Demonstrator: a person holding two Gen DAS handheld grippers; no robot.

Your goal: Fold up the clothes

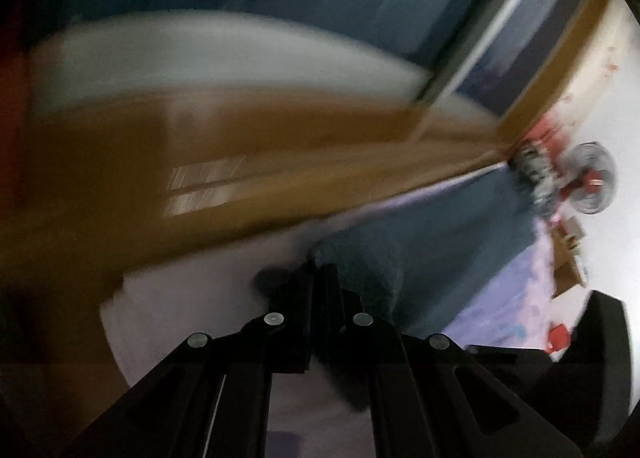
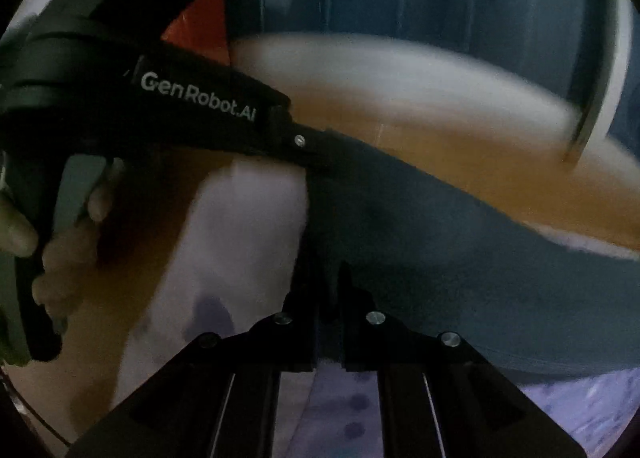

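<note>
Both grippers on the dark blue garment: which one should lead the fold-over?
Probably right. The right gripper has the broad span of the dark blue garment ahead; the left gripper pinches only its corner.

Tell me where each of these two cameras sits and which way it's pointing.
Left wrist: rides on the left gripper, looks down along its shut fingers at the dark blue garment; no hand shows.
Right wrist: rides on the right gripper, looks down at that garment; the left gripper and hand show.
Shared: garment, lilac sheet, wooden floor.
</note>
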